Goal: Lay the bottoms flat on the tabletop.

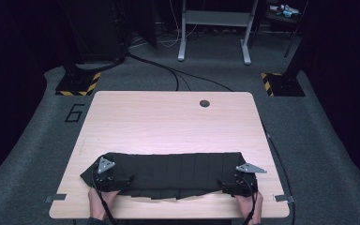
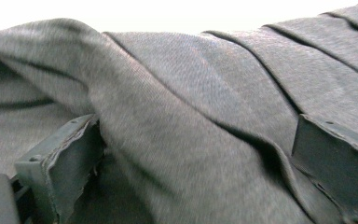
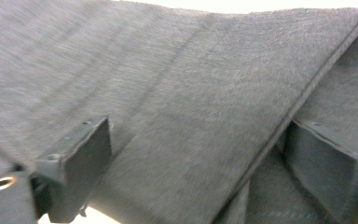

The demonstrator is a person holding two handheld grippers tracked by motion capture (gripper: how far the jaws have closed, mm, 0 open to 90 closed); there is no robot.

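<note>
In the left gripper view, the left gripper (image 2: 191, 177) has its jaws standing wide, with a thick fold of the dark pleated cloth (image 2: 205, 116) bunched between them; the cloth drapes over both jaws, and whether the pads press on it cannot be told. In the right gripper view, the right gripper (image 3: 196, 177) also stands with its jaws wide, and a hemmed edge of the cloth (image 3: 182, 107) runs diagonally through the gap; here too it cannot be told whether the pads bear on the fabric.

From the high view, the left gripper (image 1: 104, 177) sits at the cloth's left end and the right gripper (image 1: 240, 180) at its right end, each with a grey three-cornered plate on top and a hand behind it at the near edge. The cloth (image 1: 168, 171) lies stretched as a wide band across the near part of the table (image 1: 168, 122), its pleats running front to back, its front edge ragged.

The table is pale wood with rounded corners and a round cable hole (image 1: 204, 103) near the far edge. It stands on grey carpet (image 1: 318, 140). Cables (image 1: 168, 72) snake across the floor beyond it. Yellow-and-black striped bases (image 1: 77, 84) sit at either far corner, and a grey metal frame (image 1: 215, 28) stands at the back in a dark room.
</note>
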